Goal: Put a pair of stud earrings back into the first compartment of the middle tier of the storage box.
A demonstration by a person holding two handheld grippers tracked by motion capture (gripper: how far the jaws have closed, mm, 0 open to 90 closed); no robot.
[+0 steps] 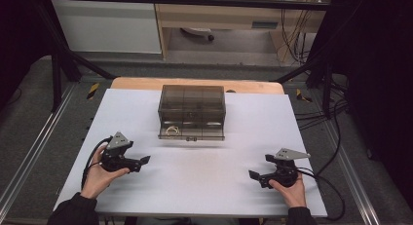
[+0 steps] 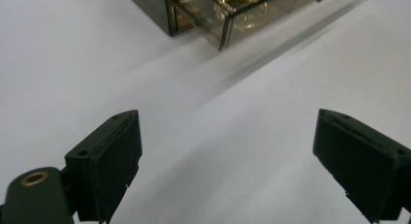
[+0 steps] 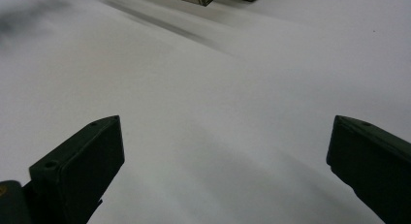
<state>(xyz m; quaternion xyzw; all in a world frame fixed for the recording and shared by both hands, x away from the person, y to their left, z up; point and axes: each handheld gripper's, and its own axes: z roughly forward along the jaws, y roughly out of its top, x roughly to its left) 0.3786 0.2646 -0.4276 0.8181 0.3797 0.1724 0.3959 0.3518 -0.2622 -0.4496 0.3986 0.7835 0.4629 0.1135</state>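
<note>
Overhead, a smoked transparent drawer box stands at 12 o'clock on the white table, w/ its lowest drawer pulled out toward the person. Inside that drawer, at its 9 o'clock end, lies a gold bracelet; the left gripper view shows the same bracelet as a beaded ring resting on the drawer floor, behind the clear front wall. L gripper sits at approx. 8 o'clock of the table, held in the left hand, well apart from the box; jaws point toward table centre. In its own view the L gripper has both jaws spread wide, bare table between them, nothing held. R gripper sits at approx. 4 o'clock in the right hand, jaws also aimed inward. In its own view the R gripper likewise stands wide apart, gripping nothing, w/ a corner of the box at 12 o'clock.
</note>
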